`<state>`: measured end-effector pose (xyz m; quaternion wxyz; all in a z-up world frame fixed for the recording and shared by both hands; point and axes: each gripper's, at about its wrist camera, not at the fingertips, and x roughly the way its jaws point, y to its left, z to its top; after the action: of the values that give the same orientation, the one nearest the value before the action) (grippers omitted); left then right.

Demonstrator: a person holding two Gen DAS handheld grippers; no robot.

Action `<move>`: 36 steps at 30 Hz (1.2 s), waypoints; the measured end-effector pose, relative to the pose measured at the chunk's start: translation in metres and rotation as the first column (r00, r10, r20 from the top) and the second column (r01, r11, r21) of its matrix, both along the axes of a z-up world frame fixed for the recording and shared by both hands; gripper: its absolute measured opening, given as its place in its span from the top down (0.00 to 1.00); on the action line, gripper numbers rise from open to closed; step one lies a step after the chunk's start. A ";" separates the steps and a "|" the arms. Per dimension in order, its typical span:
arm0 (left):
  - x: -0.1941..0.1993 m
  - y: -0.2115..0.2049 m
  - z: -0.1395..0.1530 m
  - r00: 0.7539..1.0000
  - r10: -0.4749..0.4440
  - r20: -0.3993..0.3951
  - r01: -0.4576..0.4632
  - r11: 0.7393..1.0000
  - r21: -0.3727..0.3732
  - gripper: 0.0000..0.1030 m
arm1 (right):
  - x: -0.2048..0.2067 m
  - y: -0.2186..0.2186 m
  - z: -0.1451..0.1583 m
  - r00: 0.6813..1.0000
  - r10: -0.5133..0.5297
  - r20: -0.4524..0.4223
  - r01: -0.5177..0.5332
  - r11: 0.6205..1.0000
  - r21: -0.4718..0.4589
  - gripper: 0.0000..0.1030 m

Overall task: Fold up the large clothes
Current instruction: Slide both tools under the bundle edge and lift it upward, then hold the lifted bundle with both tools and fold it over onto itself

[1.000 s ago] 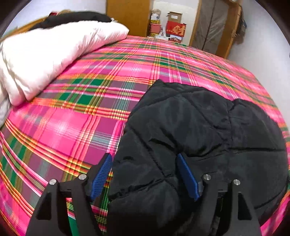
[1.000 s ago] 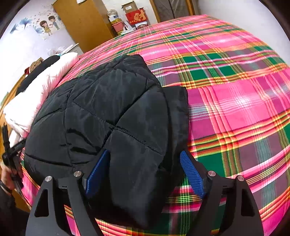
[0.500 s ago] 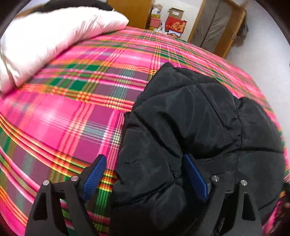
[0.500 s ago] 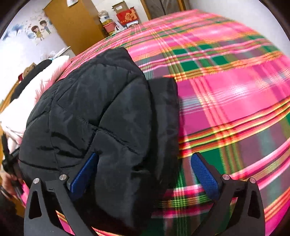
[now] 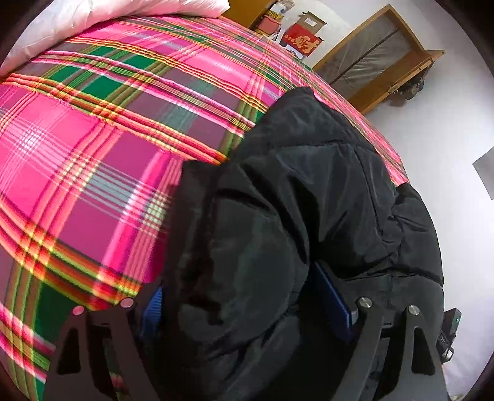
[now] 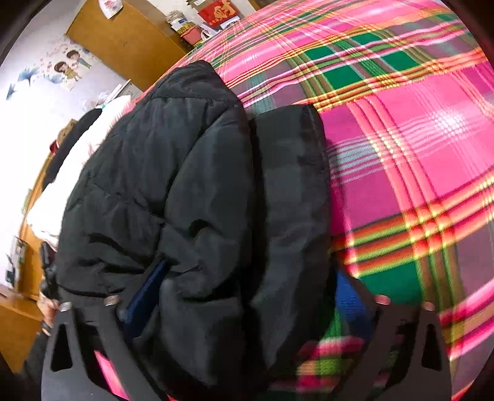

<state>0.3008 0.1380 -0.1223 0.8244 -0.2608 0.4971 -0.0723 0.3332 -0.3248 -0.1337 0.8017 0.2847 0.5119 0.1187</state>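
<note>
A black quilted puffer jacket (image 5: pixel 308 200) lies folded in a thick bundle on the pink and green plaid bed cover (image 5: pixel 92 154). My left gripper (image 5: pixel 244 305) straddles the bundle's near left end, with its blue pads pressed into the padding on both sides. The jacket also shows in the right wrist view (image 6: pixel 200 200). My right gripper (image 6: pixel 247 293) straddles the near right end the same way, blue pads against the fabric. Both sets of jaws stand wide but filled with jacket.
A white duvet (image 5: pixel 108 18) lies at the bed's far left. A wooden wardrobe (image 6: pixel 123 40), boxes with a red sign (image 5: pixel 302 37) and a wooden frame (image 5: pixel 379 58) stand beyond the bed. The bed's far edge (image 5: pixel 398 172) drops to the pale floor.
Both grippers have pushed forward and closed in on the jacket's ends. The bundle now bulges between the pads and both views have tilted.
</note>
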 end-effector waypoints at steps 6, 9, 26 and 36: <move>0.002 -0.005 0.000 1.000 -0.025 0.008 0.025 1.000 -0.001 0.14 | 0.003 -0.001 -0.006 1.000 0.004 0.001 -0.004 0.999 0.035 0.26; 0.007 -0.006 -0.002 1.000 -0.015 0.008 0.015 1.000 -0.005 0.11 | 0.010 -0.003 -0.013 1.000 0.008 0.008 -0.008 0.999 0.051 0.25; 0.023 -0.023 -0.002 1.000 -0.027 0.002 0.027 0.998 0.059 0.10 | 0.022 0.016 -0.011 1.000 0.026 0.011 -0.026 0.999 0.042 0.31; 0.023 -0.023 0.008 0.997 -0.068 0.039 0.066 0.997 0.049 0.39 | 0.018 0.015 -0.011 0.999 0.031 0.031 -0.033 0.997 0.071 0.40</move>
<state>0.3242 0.1152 -0.1139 0.8376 -0.2225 0.4901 -0.0933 0.3514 -0.3101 -0.1451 0.7966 0.3031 0.4999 0.1541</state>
